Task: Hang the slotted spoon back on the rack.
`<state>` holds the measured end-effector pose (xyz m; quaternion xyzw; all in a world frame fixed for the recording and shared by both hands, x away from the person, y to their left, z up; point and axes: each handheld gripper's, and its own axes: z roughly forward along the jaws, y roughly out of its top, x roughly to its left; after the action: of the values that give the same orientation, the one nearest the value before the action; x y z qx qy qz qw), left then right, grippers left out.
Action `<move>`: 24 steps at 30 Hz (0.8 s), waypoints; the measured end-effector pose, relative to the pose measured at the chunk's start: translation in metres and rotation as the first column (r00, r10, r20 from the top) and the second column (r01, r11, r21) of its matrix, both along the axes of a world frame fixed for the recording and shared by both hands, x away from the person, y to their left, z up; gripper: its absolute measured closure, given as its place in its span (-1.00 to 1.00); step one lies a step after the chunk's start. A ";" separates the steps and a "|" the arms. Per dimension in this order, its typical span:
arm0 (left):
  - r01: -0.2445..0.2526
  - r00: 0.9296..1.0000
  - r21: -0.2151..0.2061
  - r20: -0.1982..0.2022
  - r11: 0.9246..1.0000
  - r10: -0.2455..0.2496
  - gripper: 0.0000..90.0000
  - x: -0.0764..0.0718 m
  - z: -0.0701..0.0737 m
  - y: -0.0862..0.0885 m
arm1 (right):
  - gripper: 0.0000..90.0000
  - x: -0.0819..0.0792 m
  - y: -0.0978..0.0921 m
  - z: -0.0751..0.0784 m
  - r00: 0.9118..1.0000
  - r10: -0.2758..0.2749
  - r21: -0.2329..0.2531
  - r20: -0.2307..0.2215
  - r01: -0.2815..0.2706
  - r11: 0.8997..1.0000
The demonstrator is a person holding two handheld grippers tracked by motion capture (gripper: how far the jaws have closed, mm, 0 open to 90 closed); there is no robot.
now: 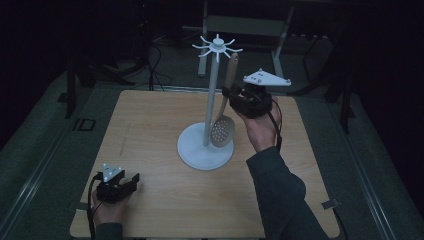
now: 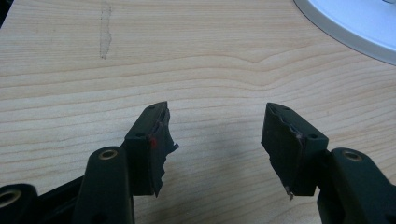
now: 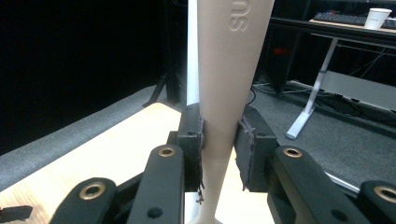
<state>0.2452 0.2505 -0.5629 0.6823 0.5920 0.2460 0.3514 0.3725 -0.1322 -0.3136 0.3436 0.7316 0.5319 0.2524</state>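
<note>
While the right gripper (image 1: 235, 95) holds a slotted spoon (image 1: 225, 112) up beside the white hanging stand (image 1: 210, 100), its jaws pinch the beige handle partway along its length — the right gripper view shows the pads (image 3: 194, 149) pressed on either side of the tapering handle, with embossed letters higher up. The spoon hangs nearly upright, handle end close to the hooks of the stand's top ring (image 1: 217, 47), perforated bowl low, just above the round base (image 1: 205, 147) and next to the pole. Whether the handle end already catches a hook cannot be told from here.

The spoon looks like a stiff, light piece of moulded plastic or wood: it should not flex in the grip, and its smooth surface could slip or swivel between the pads if the pinch is loose. The narrow middle of the handle, where it is held now, seems the sensible place — clear of the bowl and leaving the end free.

The left gripper (image 1: 117, 186) rests low over the wooden table (image 1: 150, 125) near the front left corner, well apart from the stand, its jaws spread wide with nothing between them.
</note>
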 end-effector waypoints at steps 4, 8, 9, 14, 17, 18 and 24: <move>0.000 1.000 0.000 -0.001 1.000 0.000 -0.06 0.000 0.000 0.000 | 0.63 0.003 0.002 0.000 1.000 -0.006 -0.004 -0.006 0.006 1.000; 0.000 1.000 0.000 -0.001 1.000 0.000 -0.06 0.000 0.000 0.000 | 0.63 0.005 0.003 0.000 1.000 -0.007 -0.009 -0.007 0.007 1.000; 0.000 1.000 -0.001 -0.001 1.000 0.000 -0.06 0.000 0.000 0.000 | 0.63 0.006 0.005 0.000 1.000 -0.007 -0.008 -0.010 0.006 1.000; 0.000 1.000 -0.001 -0.001 1.000 0.000 -0.06 0.000 0.000 0.000 | 0.63 0.007 0.007 0.000 1.000 -0.006 -0.012 -0.013 0.006 1.000; 0.001 1.000 0.000 -0.002 1.000 -0.001 -0.06 0.000 0.000 0.000 | 0.63 0.008 0.008 -0.001 1.000 -0.006 -0.015 -0.014 0.006 1.000; 0.001 1.000 0.000 -0.001 1.000 -0.001 -0.06 0.000 0.000 0.000 | 0.63 0.009 0.009 -0.002 1.000 -0.007 -0.014 -0.018 0.007 1.000; -0.001 1.000 -0.001 0.000 1.000 0.001 -0.06 0.000 0.000 0.000 | 0.62 0.009 0.010 -0.005 1.000 -0.005 -0.019 -0.023 0.005 1.000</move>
<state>0.2453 0.2508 -0.5629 0.6820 0.5923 0.2459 0.3516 0.3815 -0.1227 -0.3181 0.3491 0.7385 0.5205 0.2485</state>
